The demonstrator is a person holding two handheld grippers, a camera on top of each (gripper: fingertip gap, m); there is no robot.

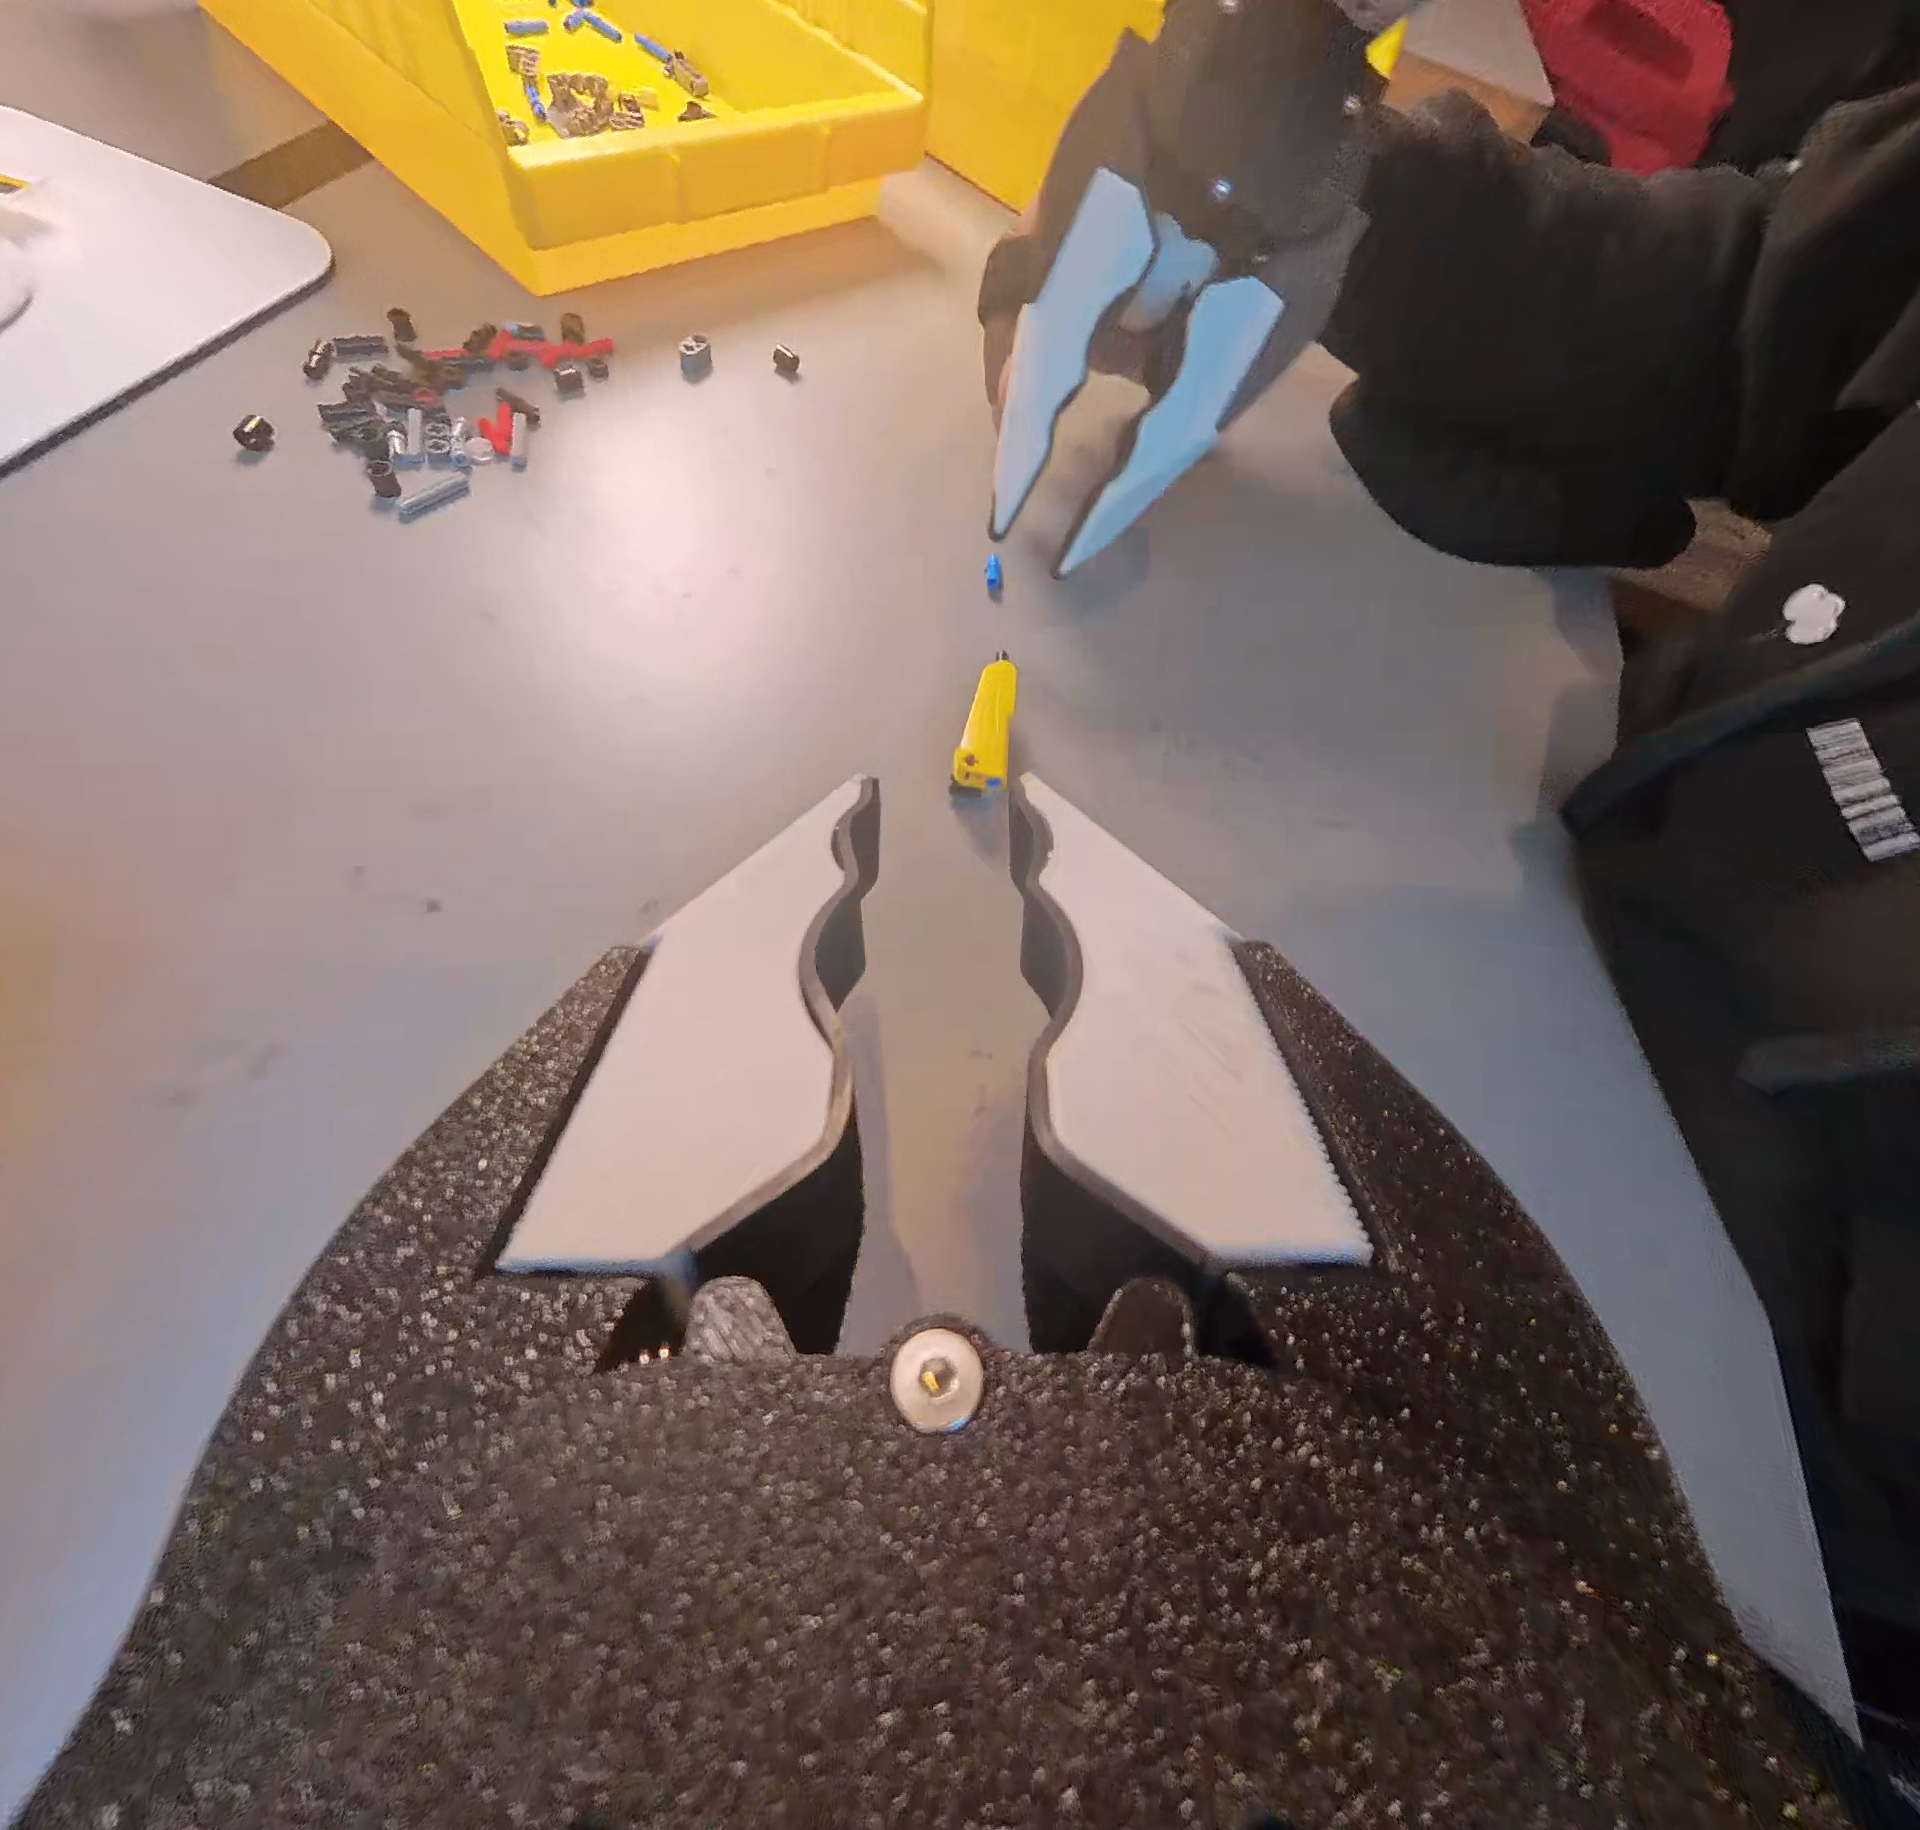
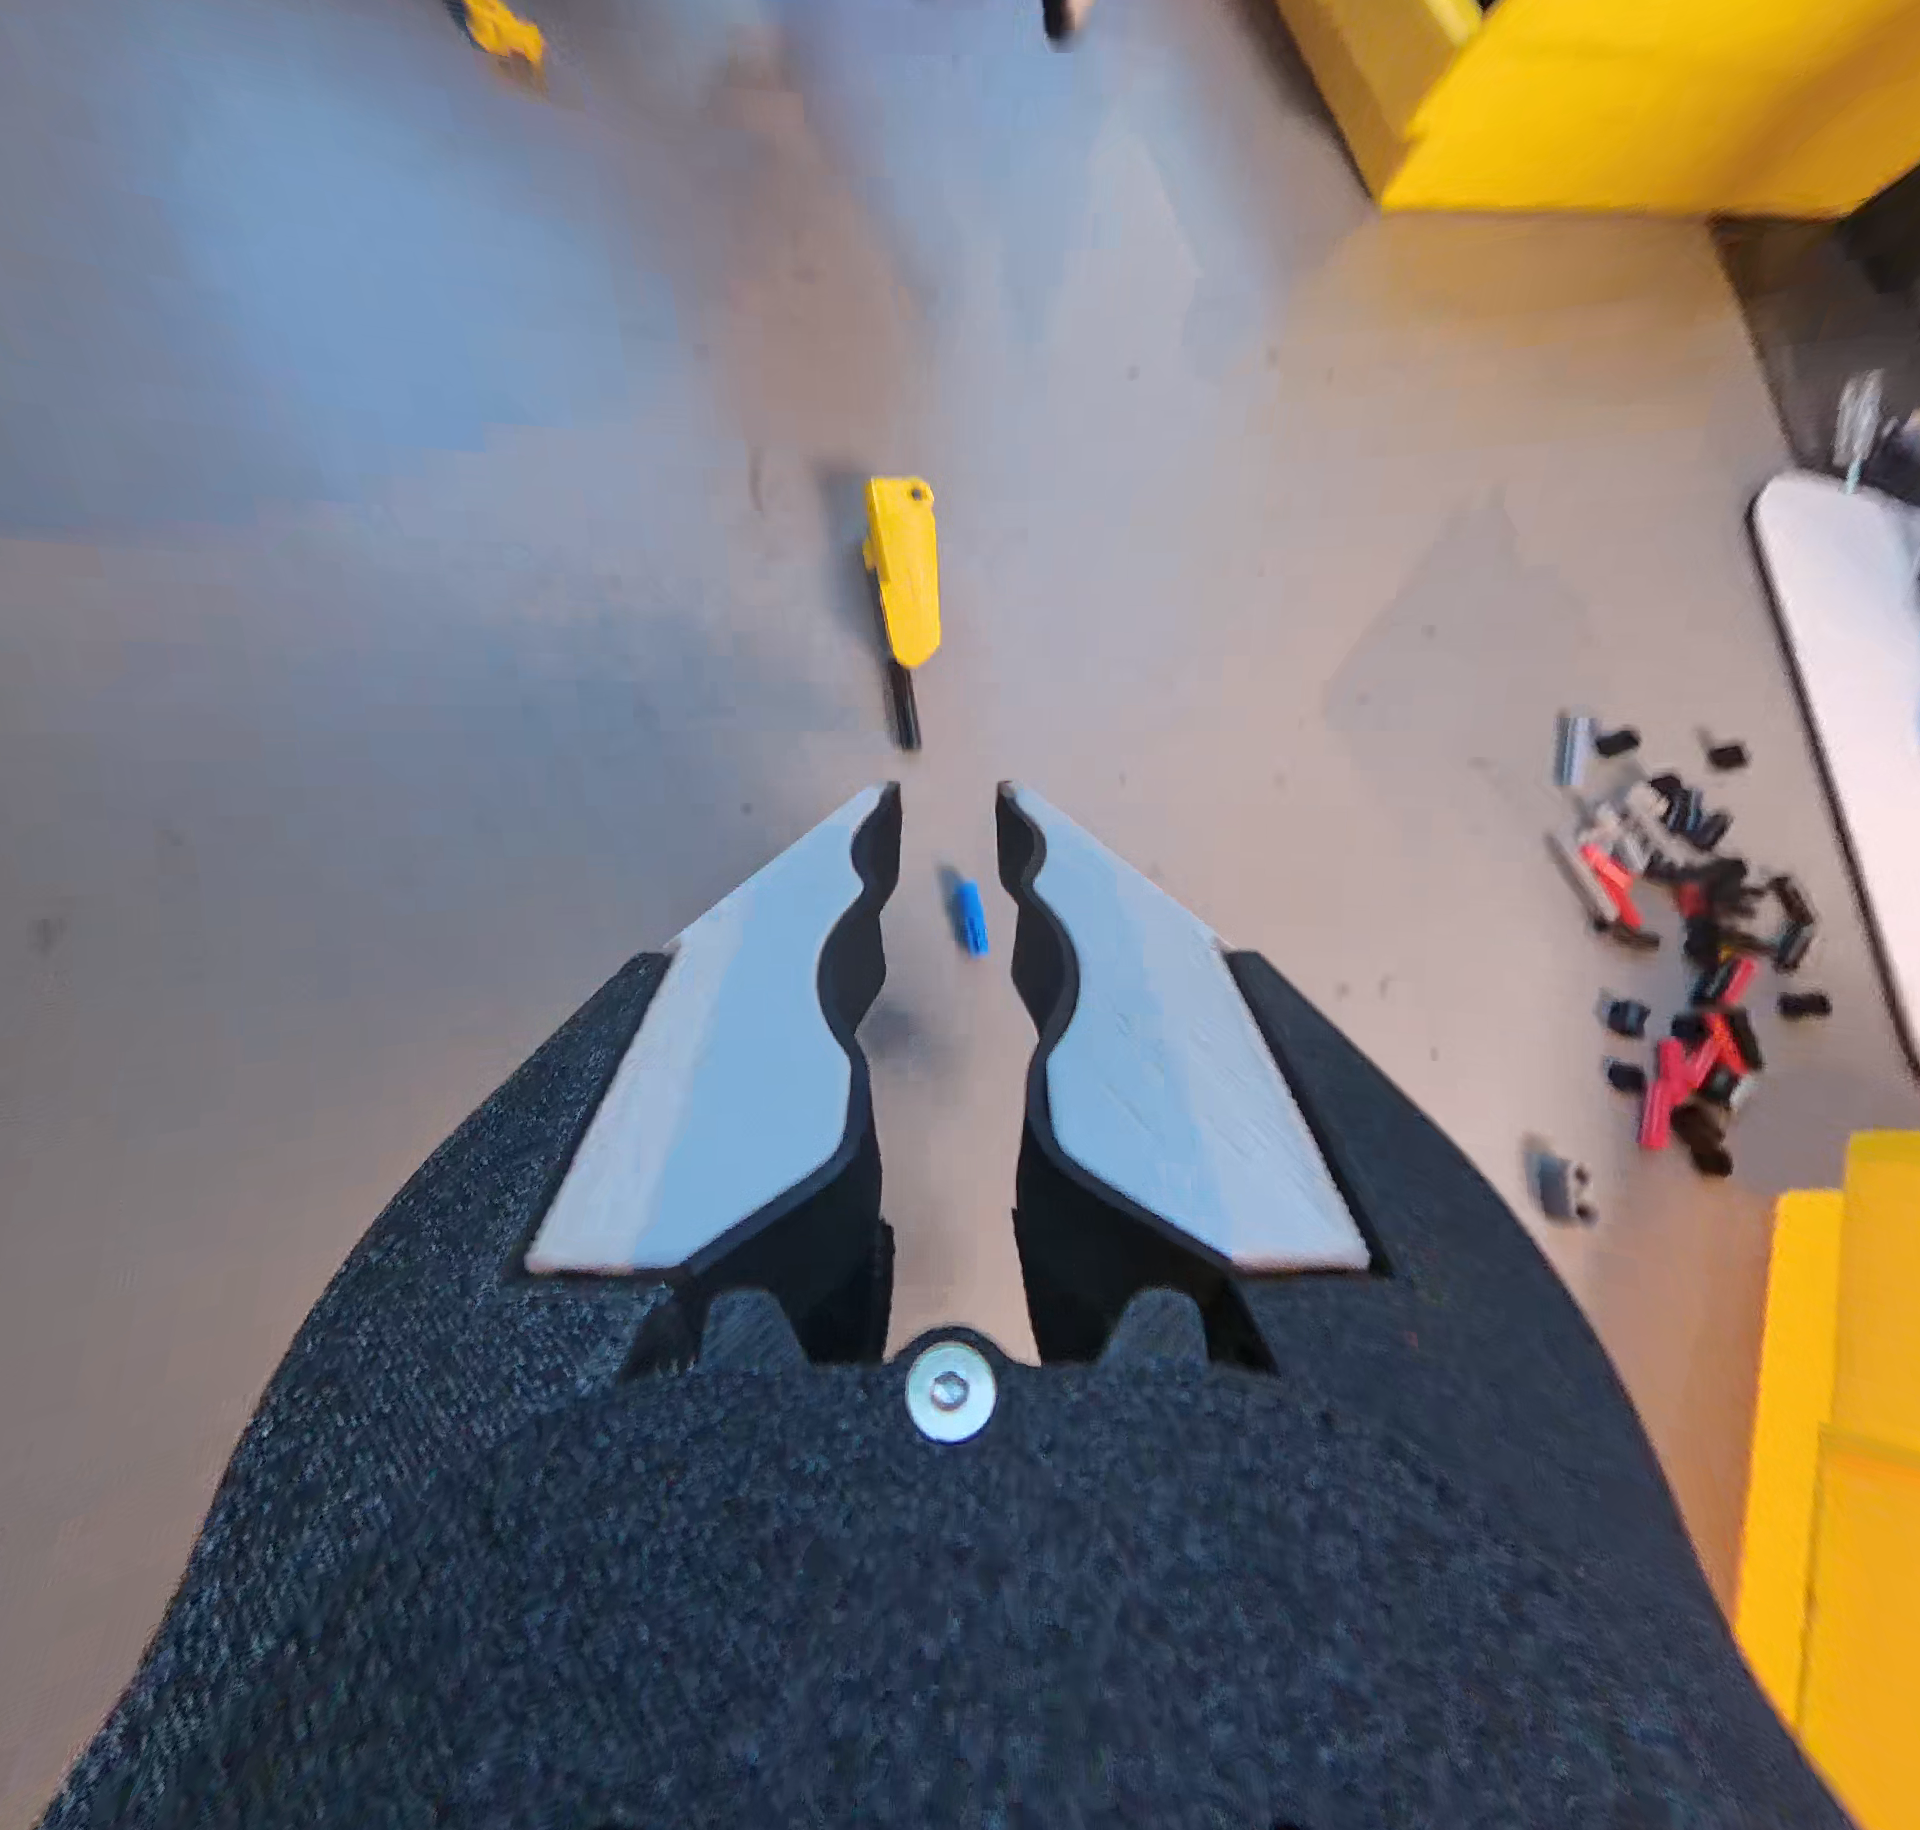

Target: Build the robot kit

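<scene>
A small yellow block with a black pin in one end point(image 1: 982, 722) lies on the grey table just ahead of my left gripper point(image 1: 943, 788), which is open and empty. A small blue pin point(image 1: 993, 573) lies beyond it, right below the tips of my right gripper point(image 1: 1029, 554), held by a black-gloved hand. In the right wrist view the blue pin point(image 2: 966, 916) lies on the table between the open fingers of my right gripper point(image 2: 948, 793). The yellow block point(image 2: 902, 567) lies just past those tips.
Yellow bins point(image 1: 665, 97) stand at the back, one holding several small blue and dark parts. A heap of black, red and grey parts point(image 1: 436, 398) lies at the left. A grey pad point(image 1: 135, 274) is at the far left. Another yellow piece point(image 2: 501, 26) lies farther off. Across from one pair of fingers to the other is roughly 15 cm. My right tips are roughly 6 cm from the yellow block point(image 2: 902, 567). It is also in sight in the left wrist view point(image 1: 996, 710).
</scene>
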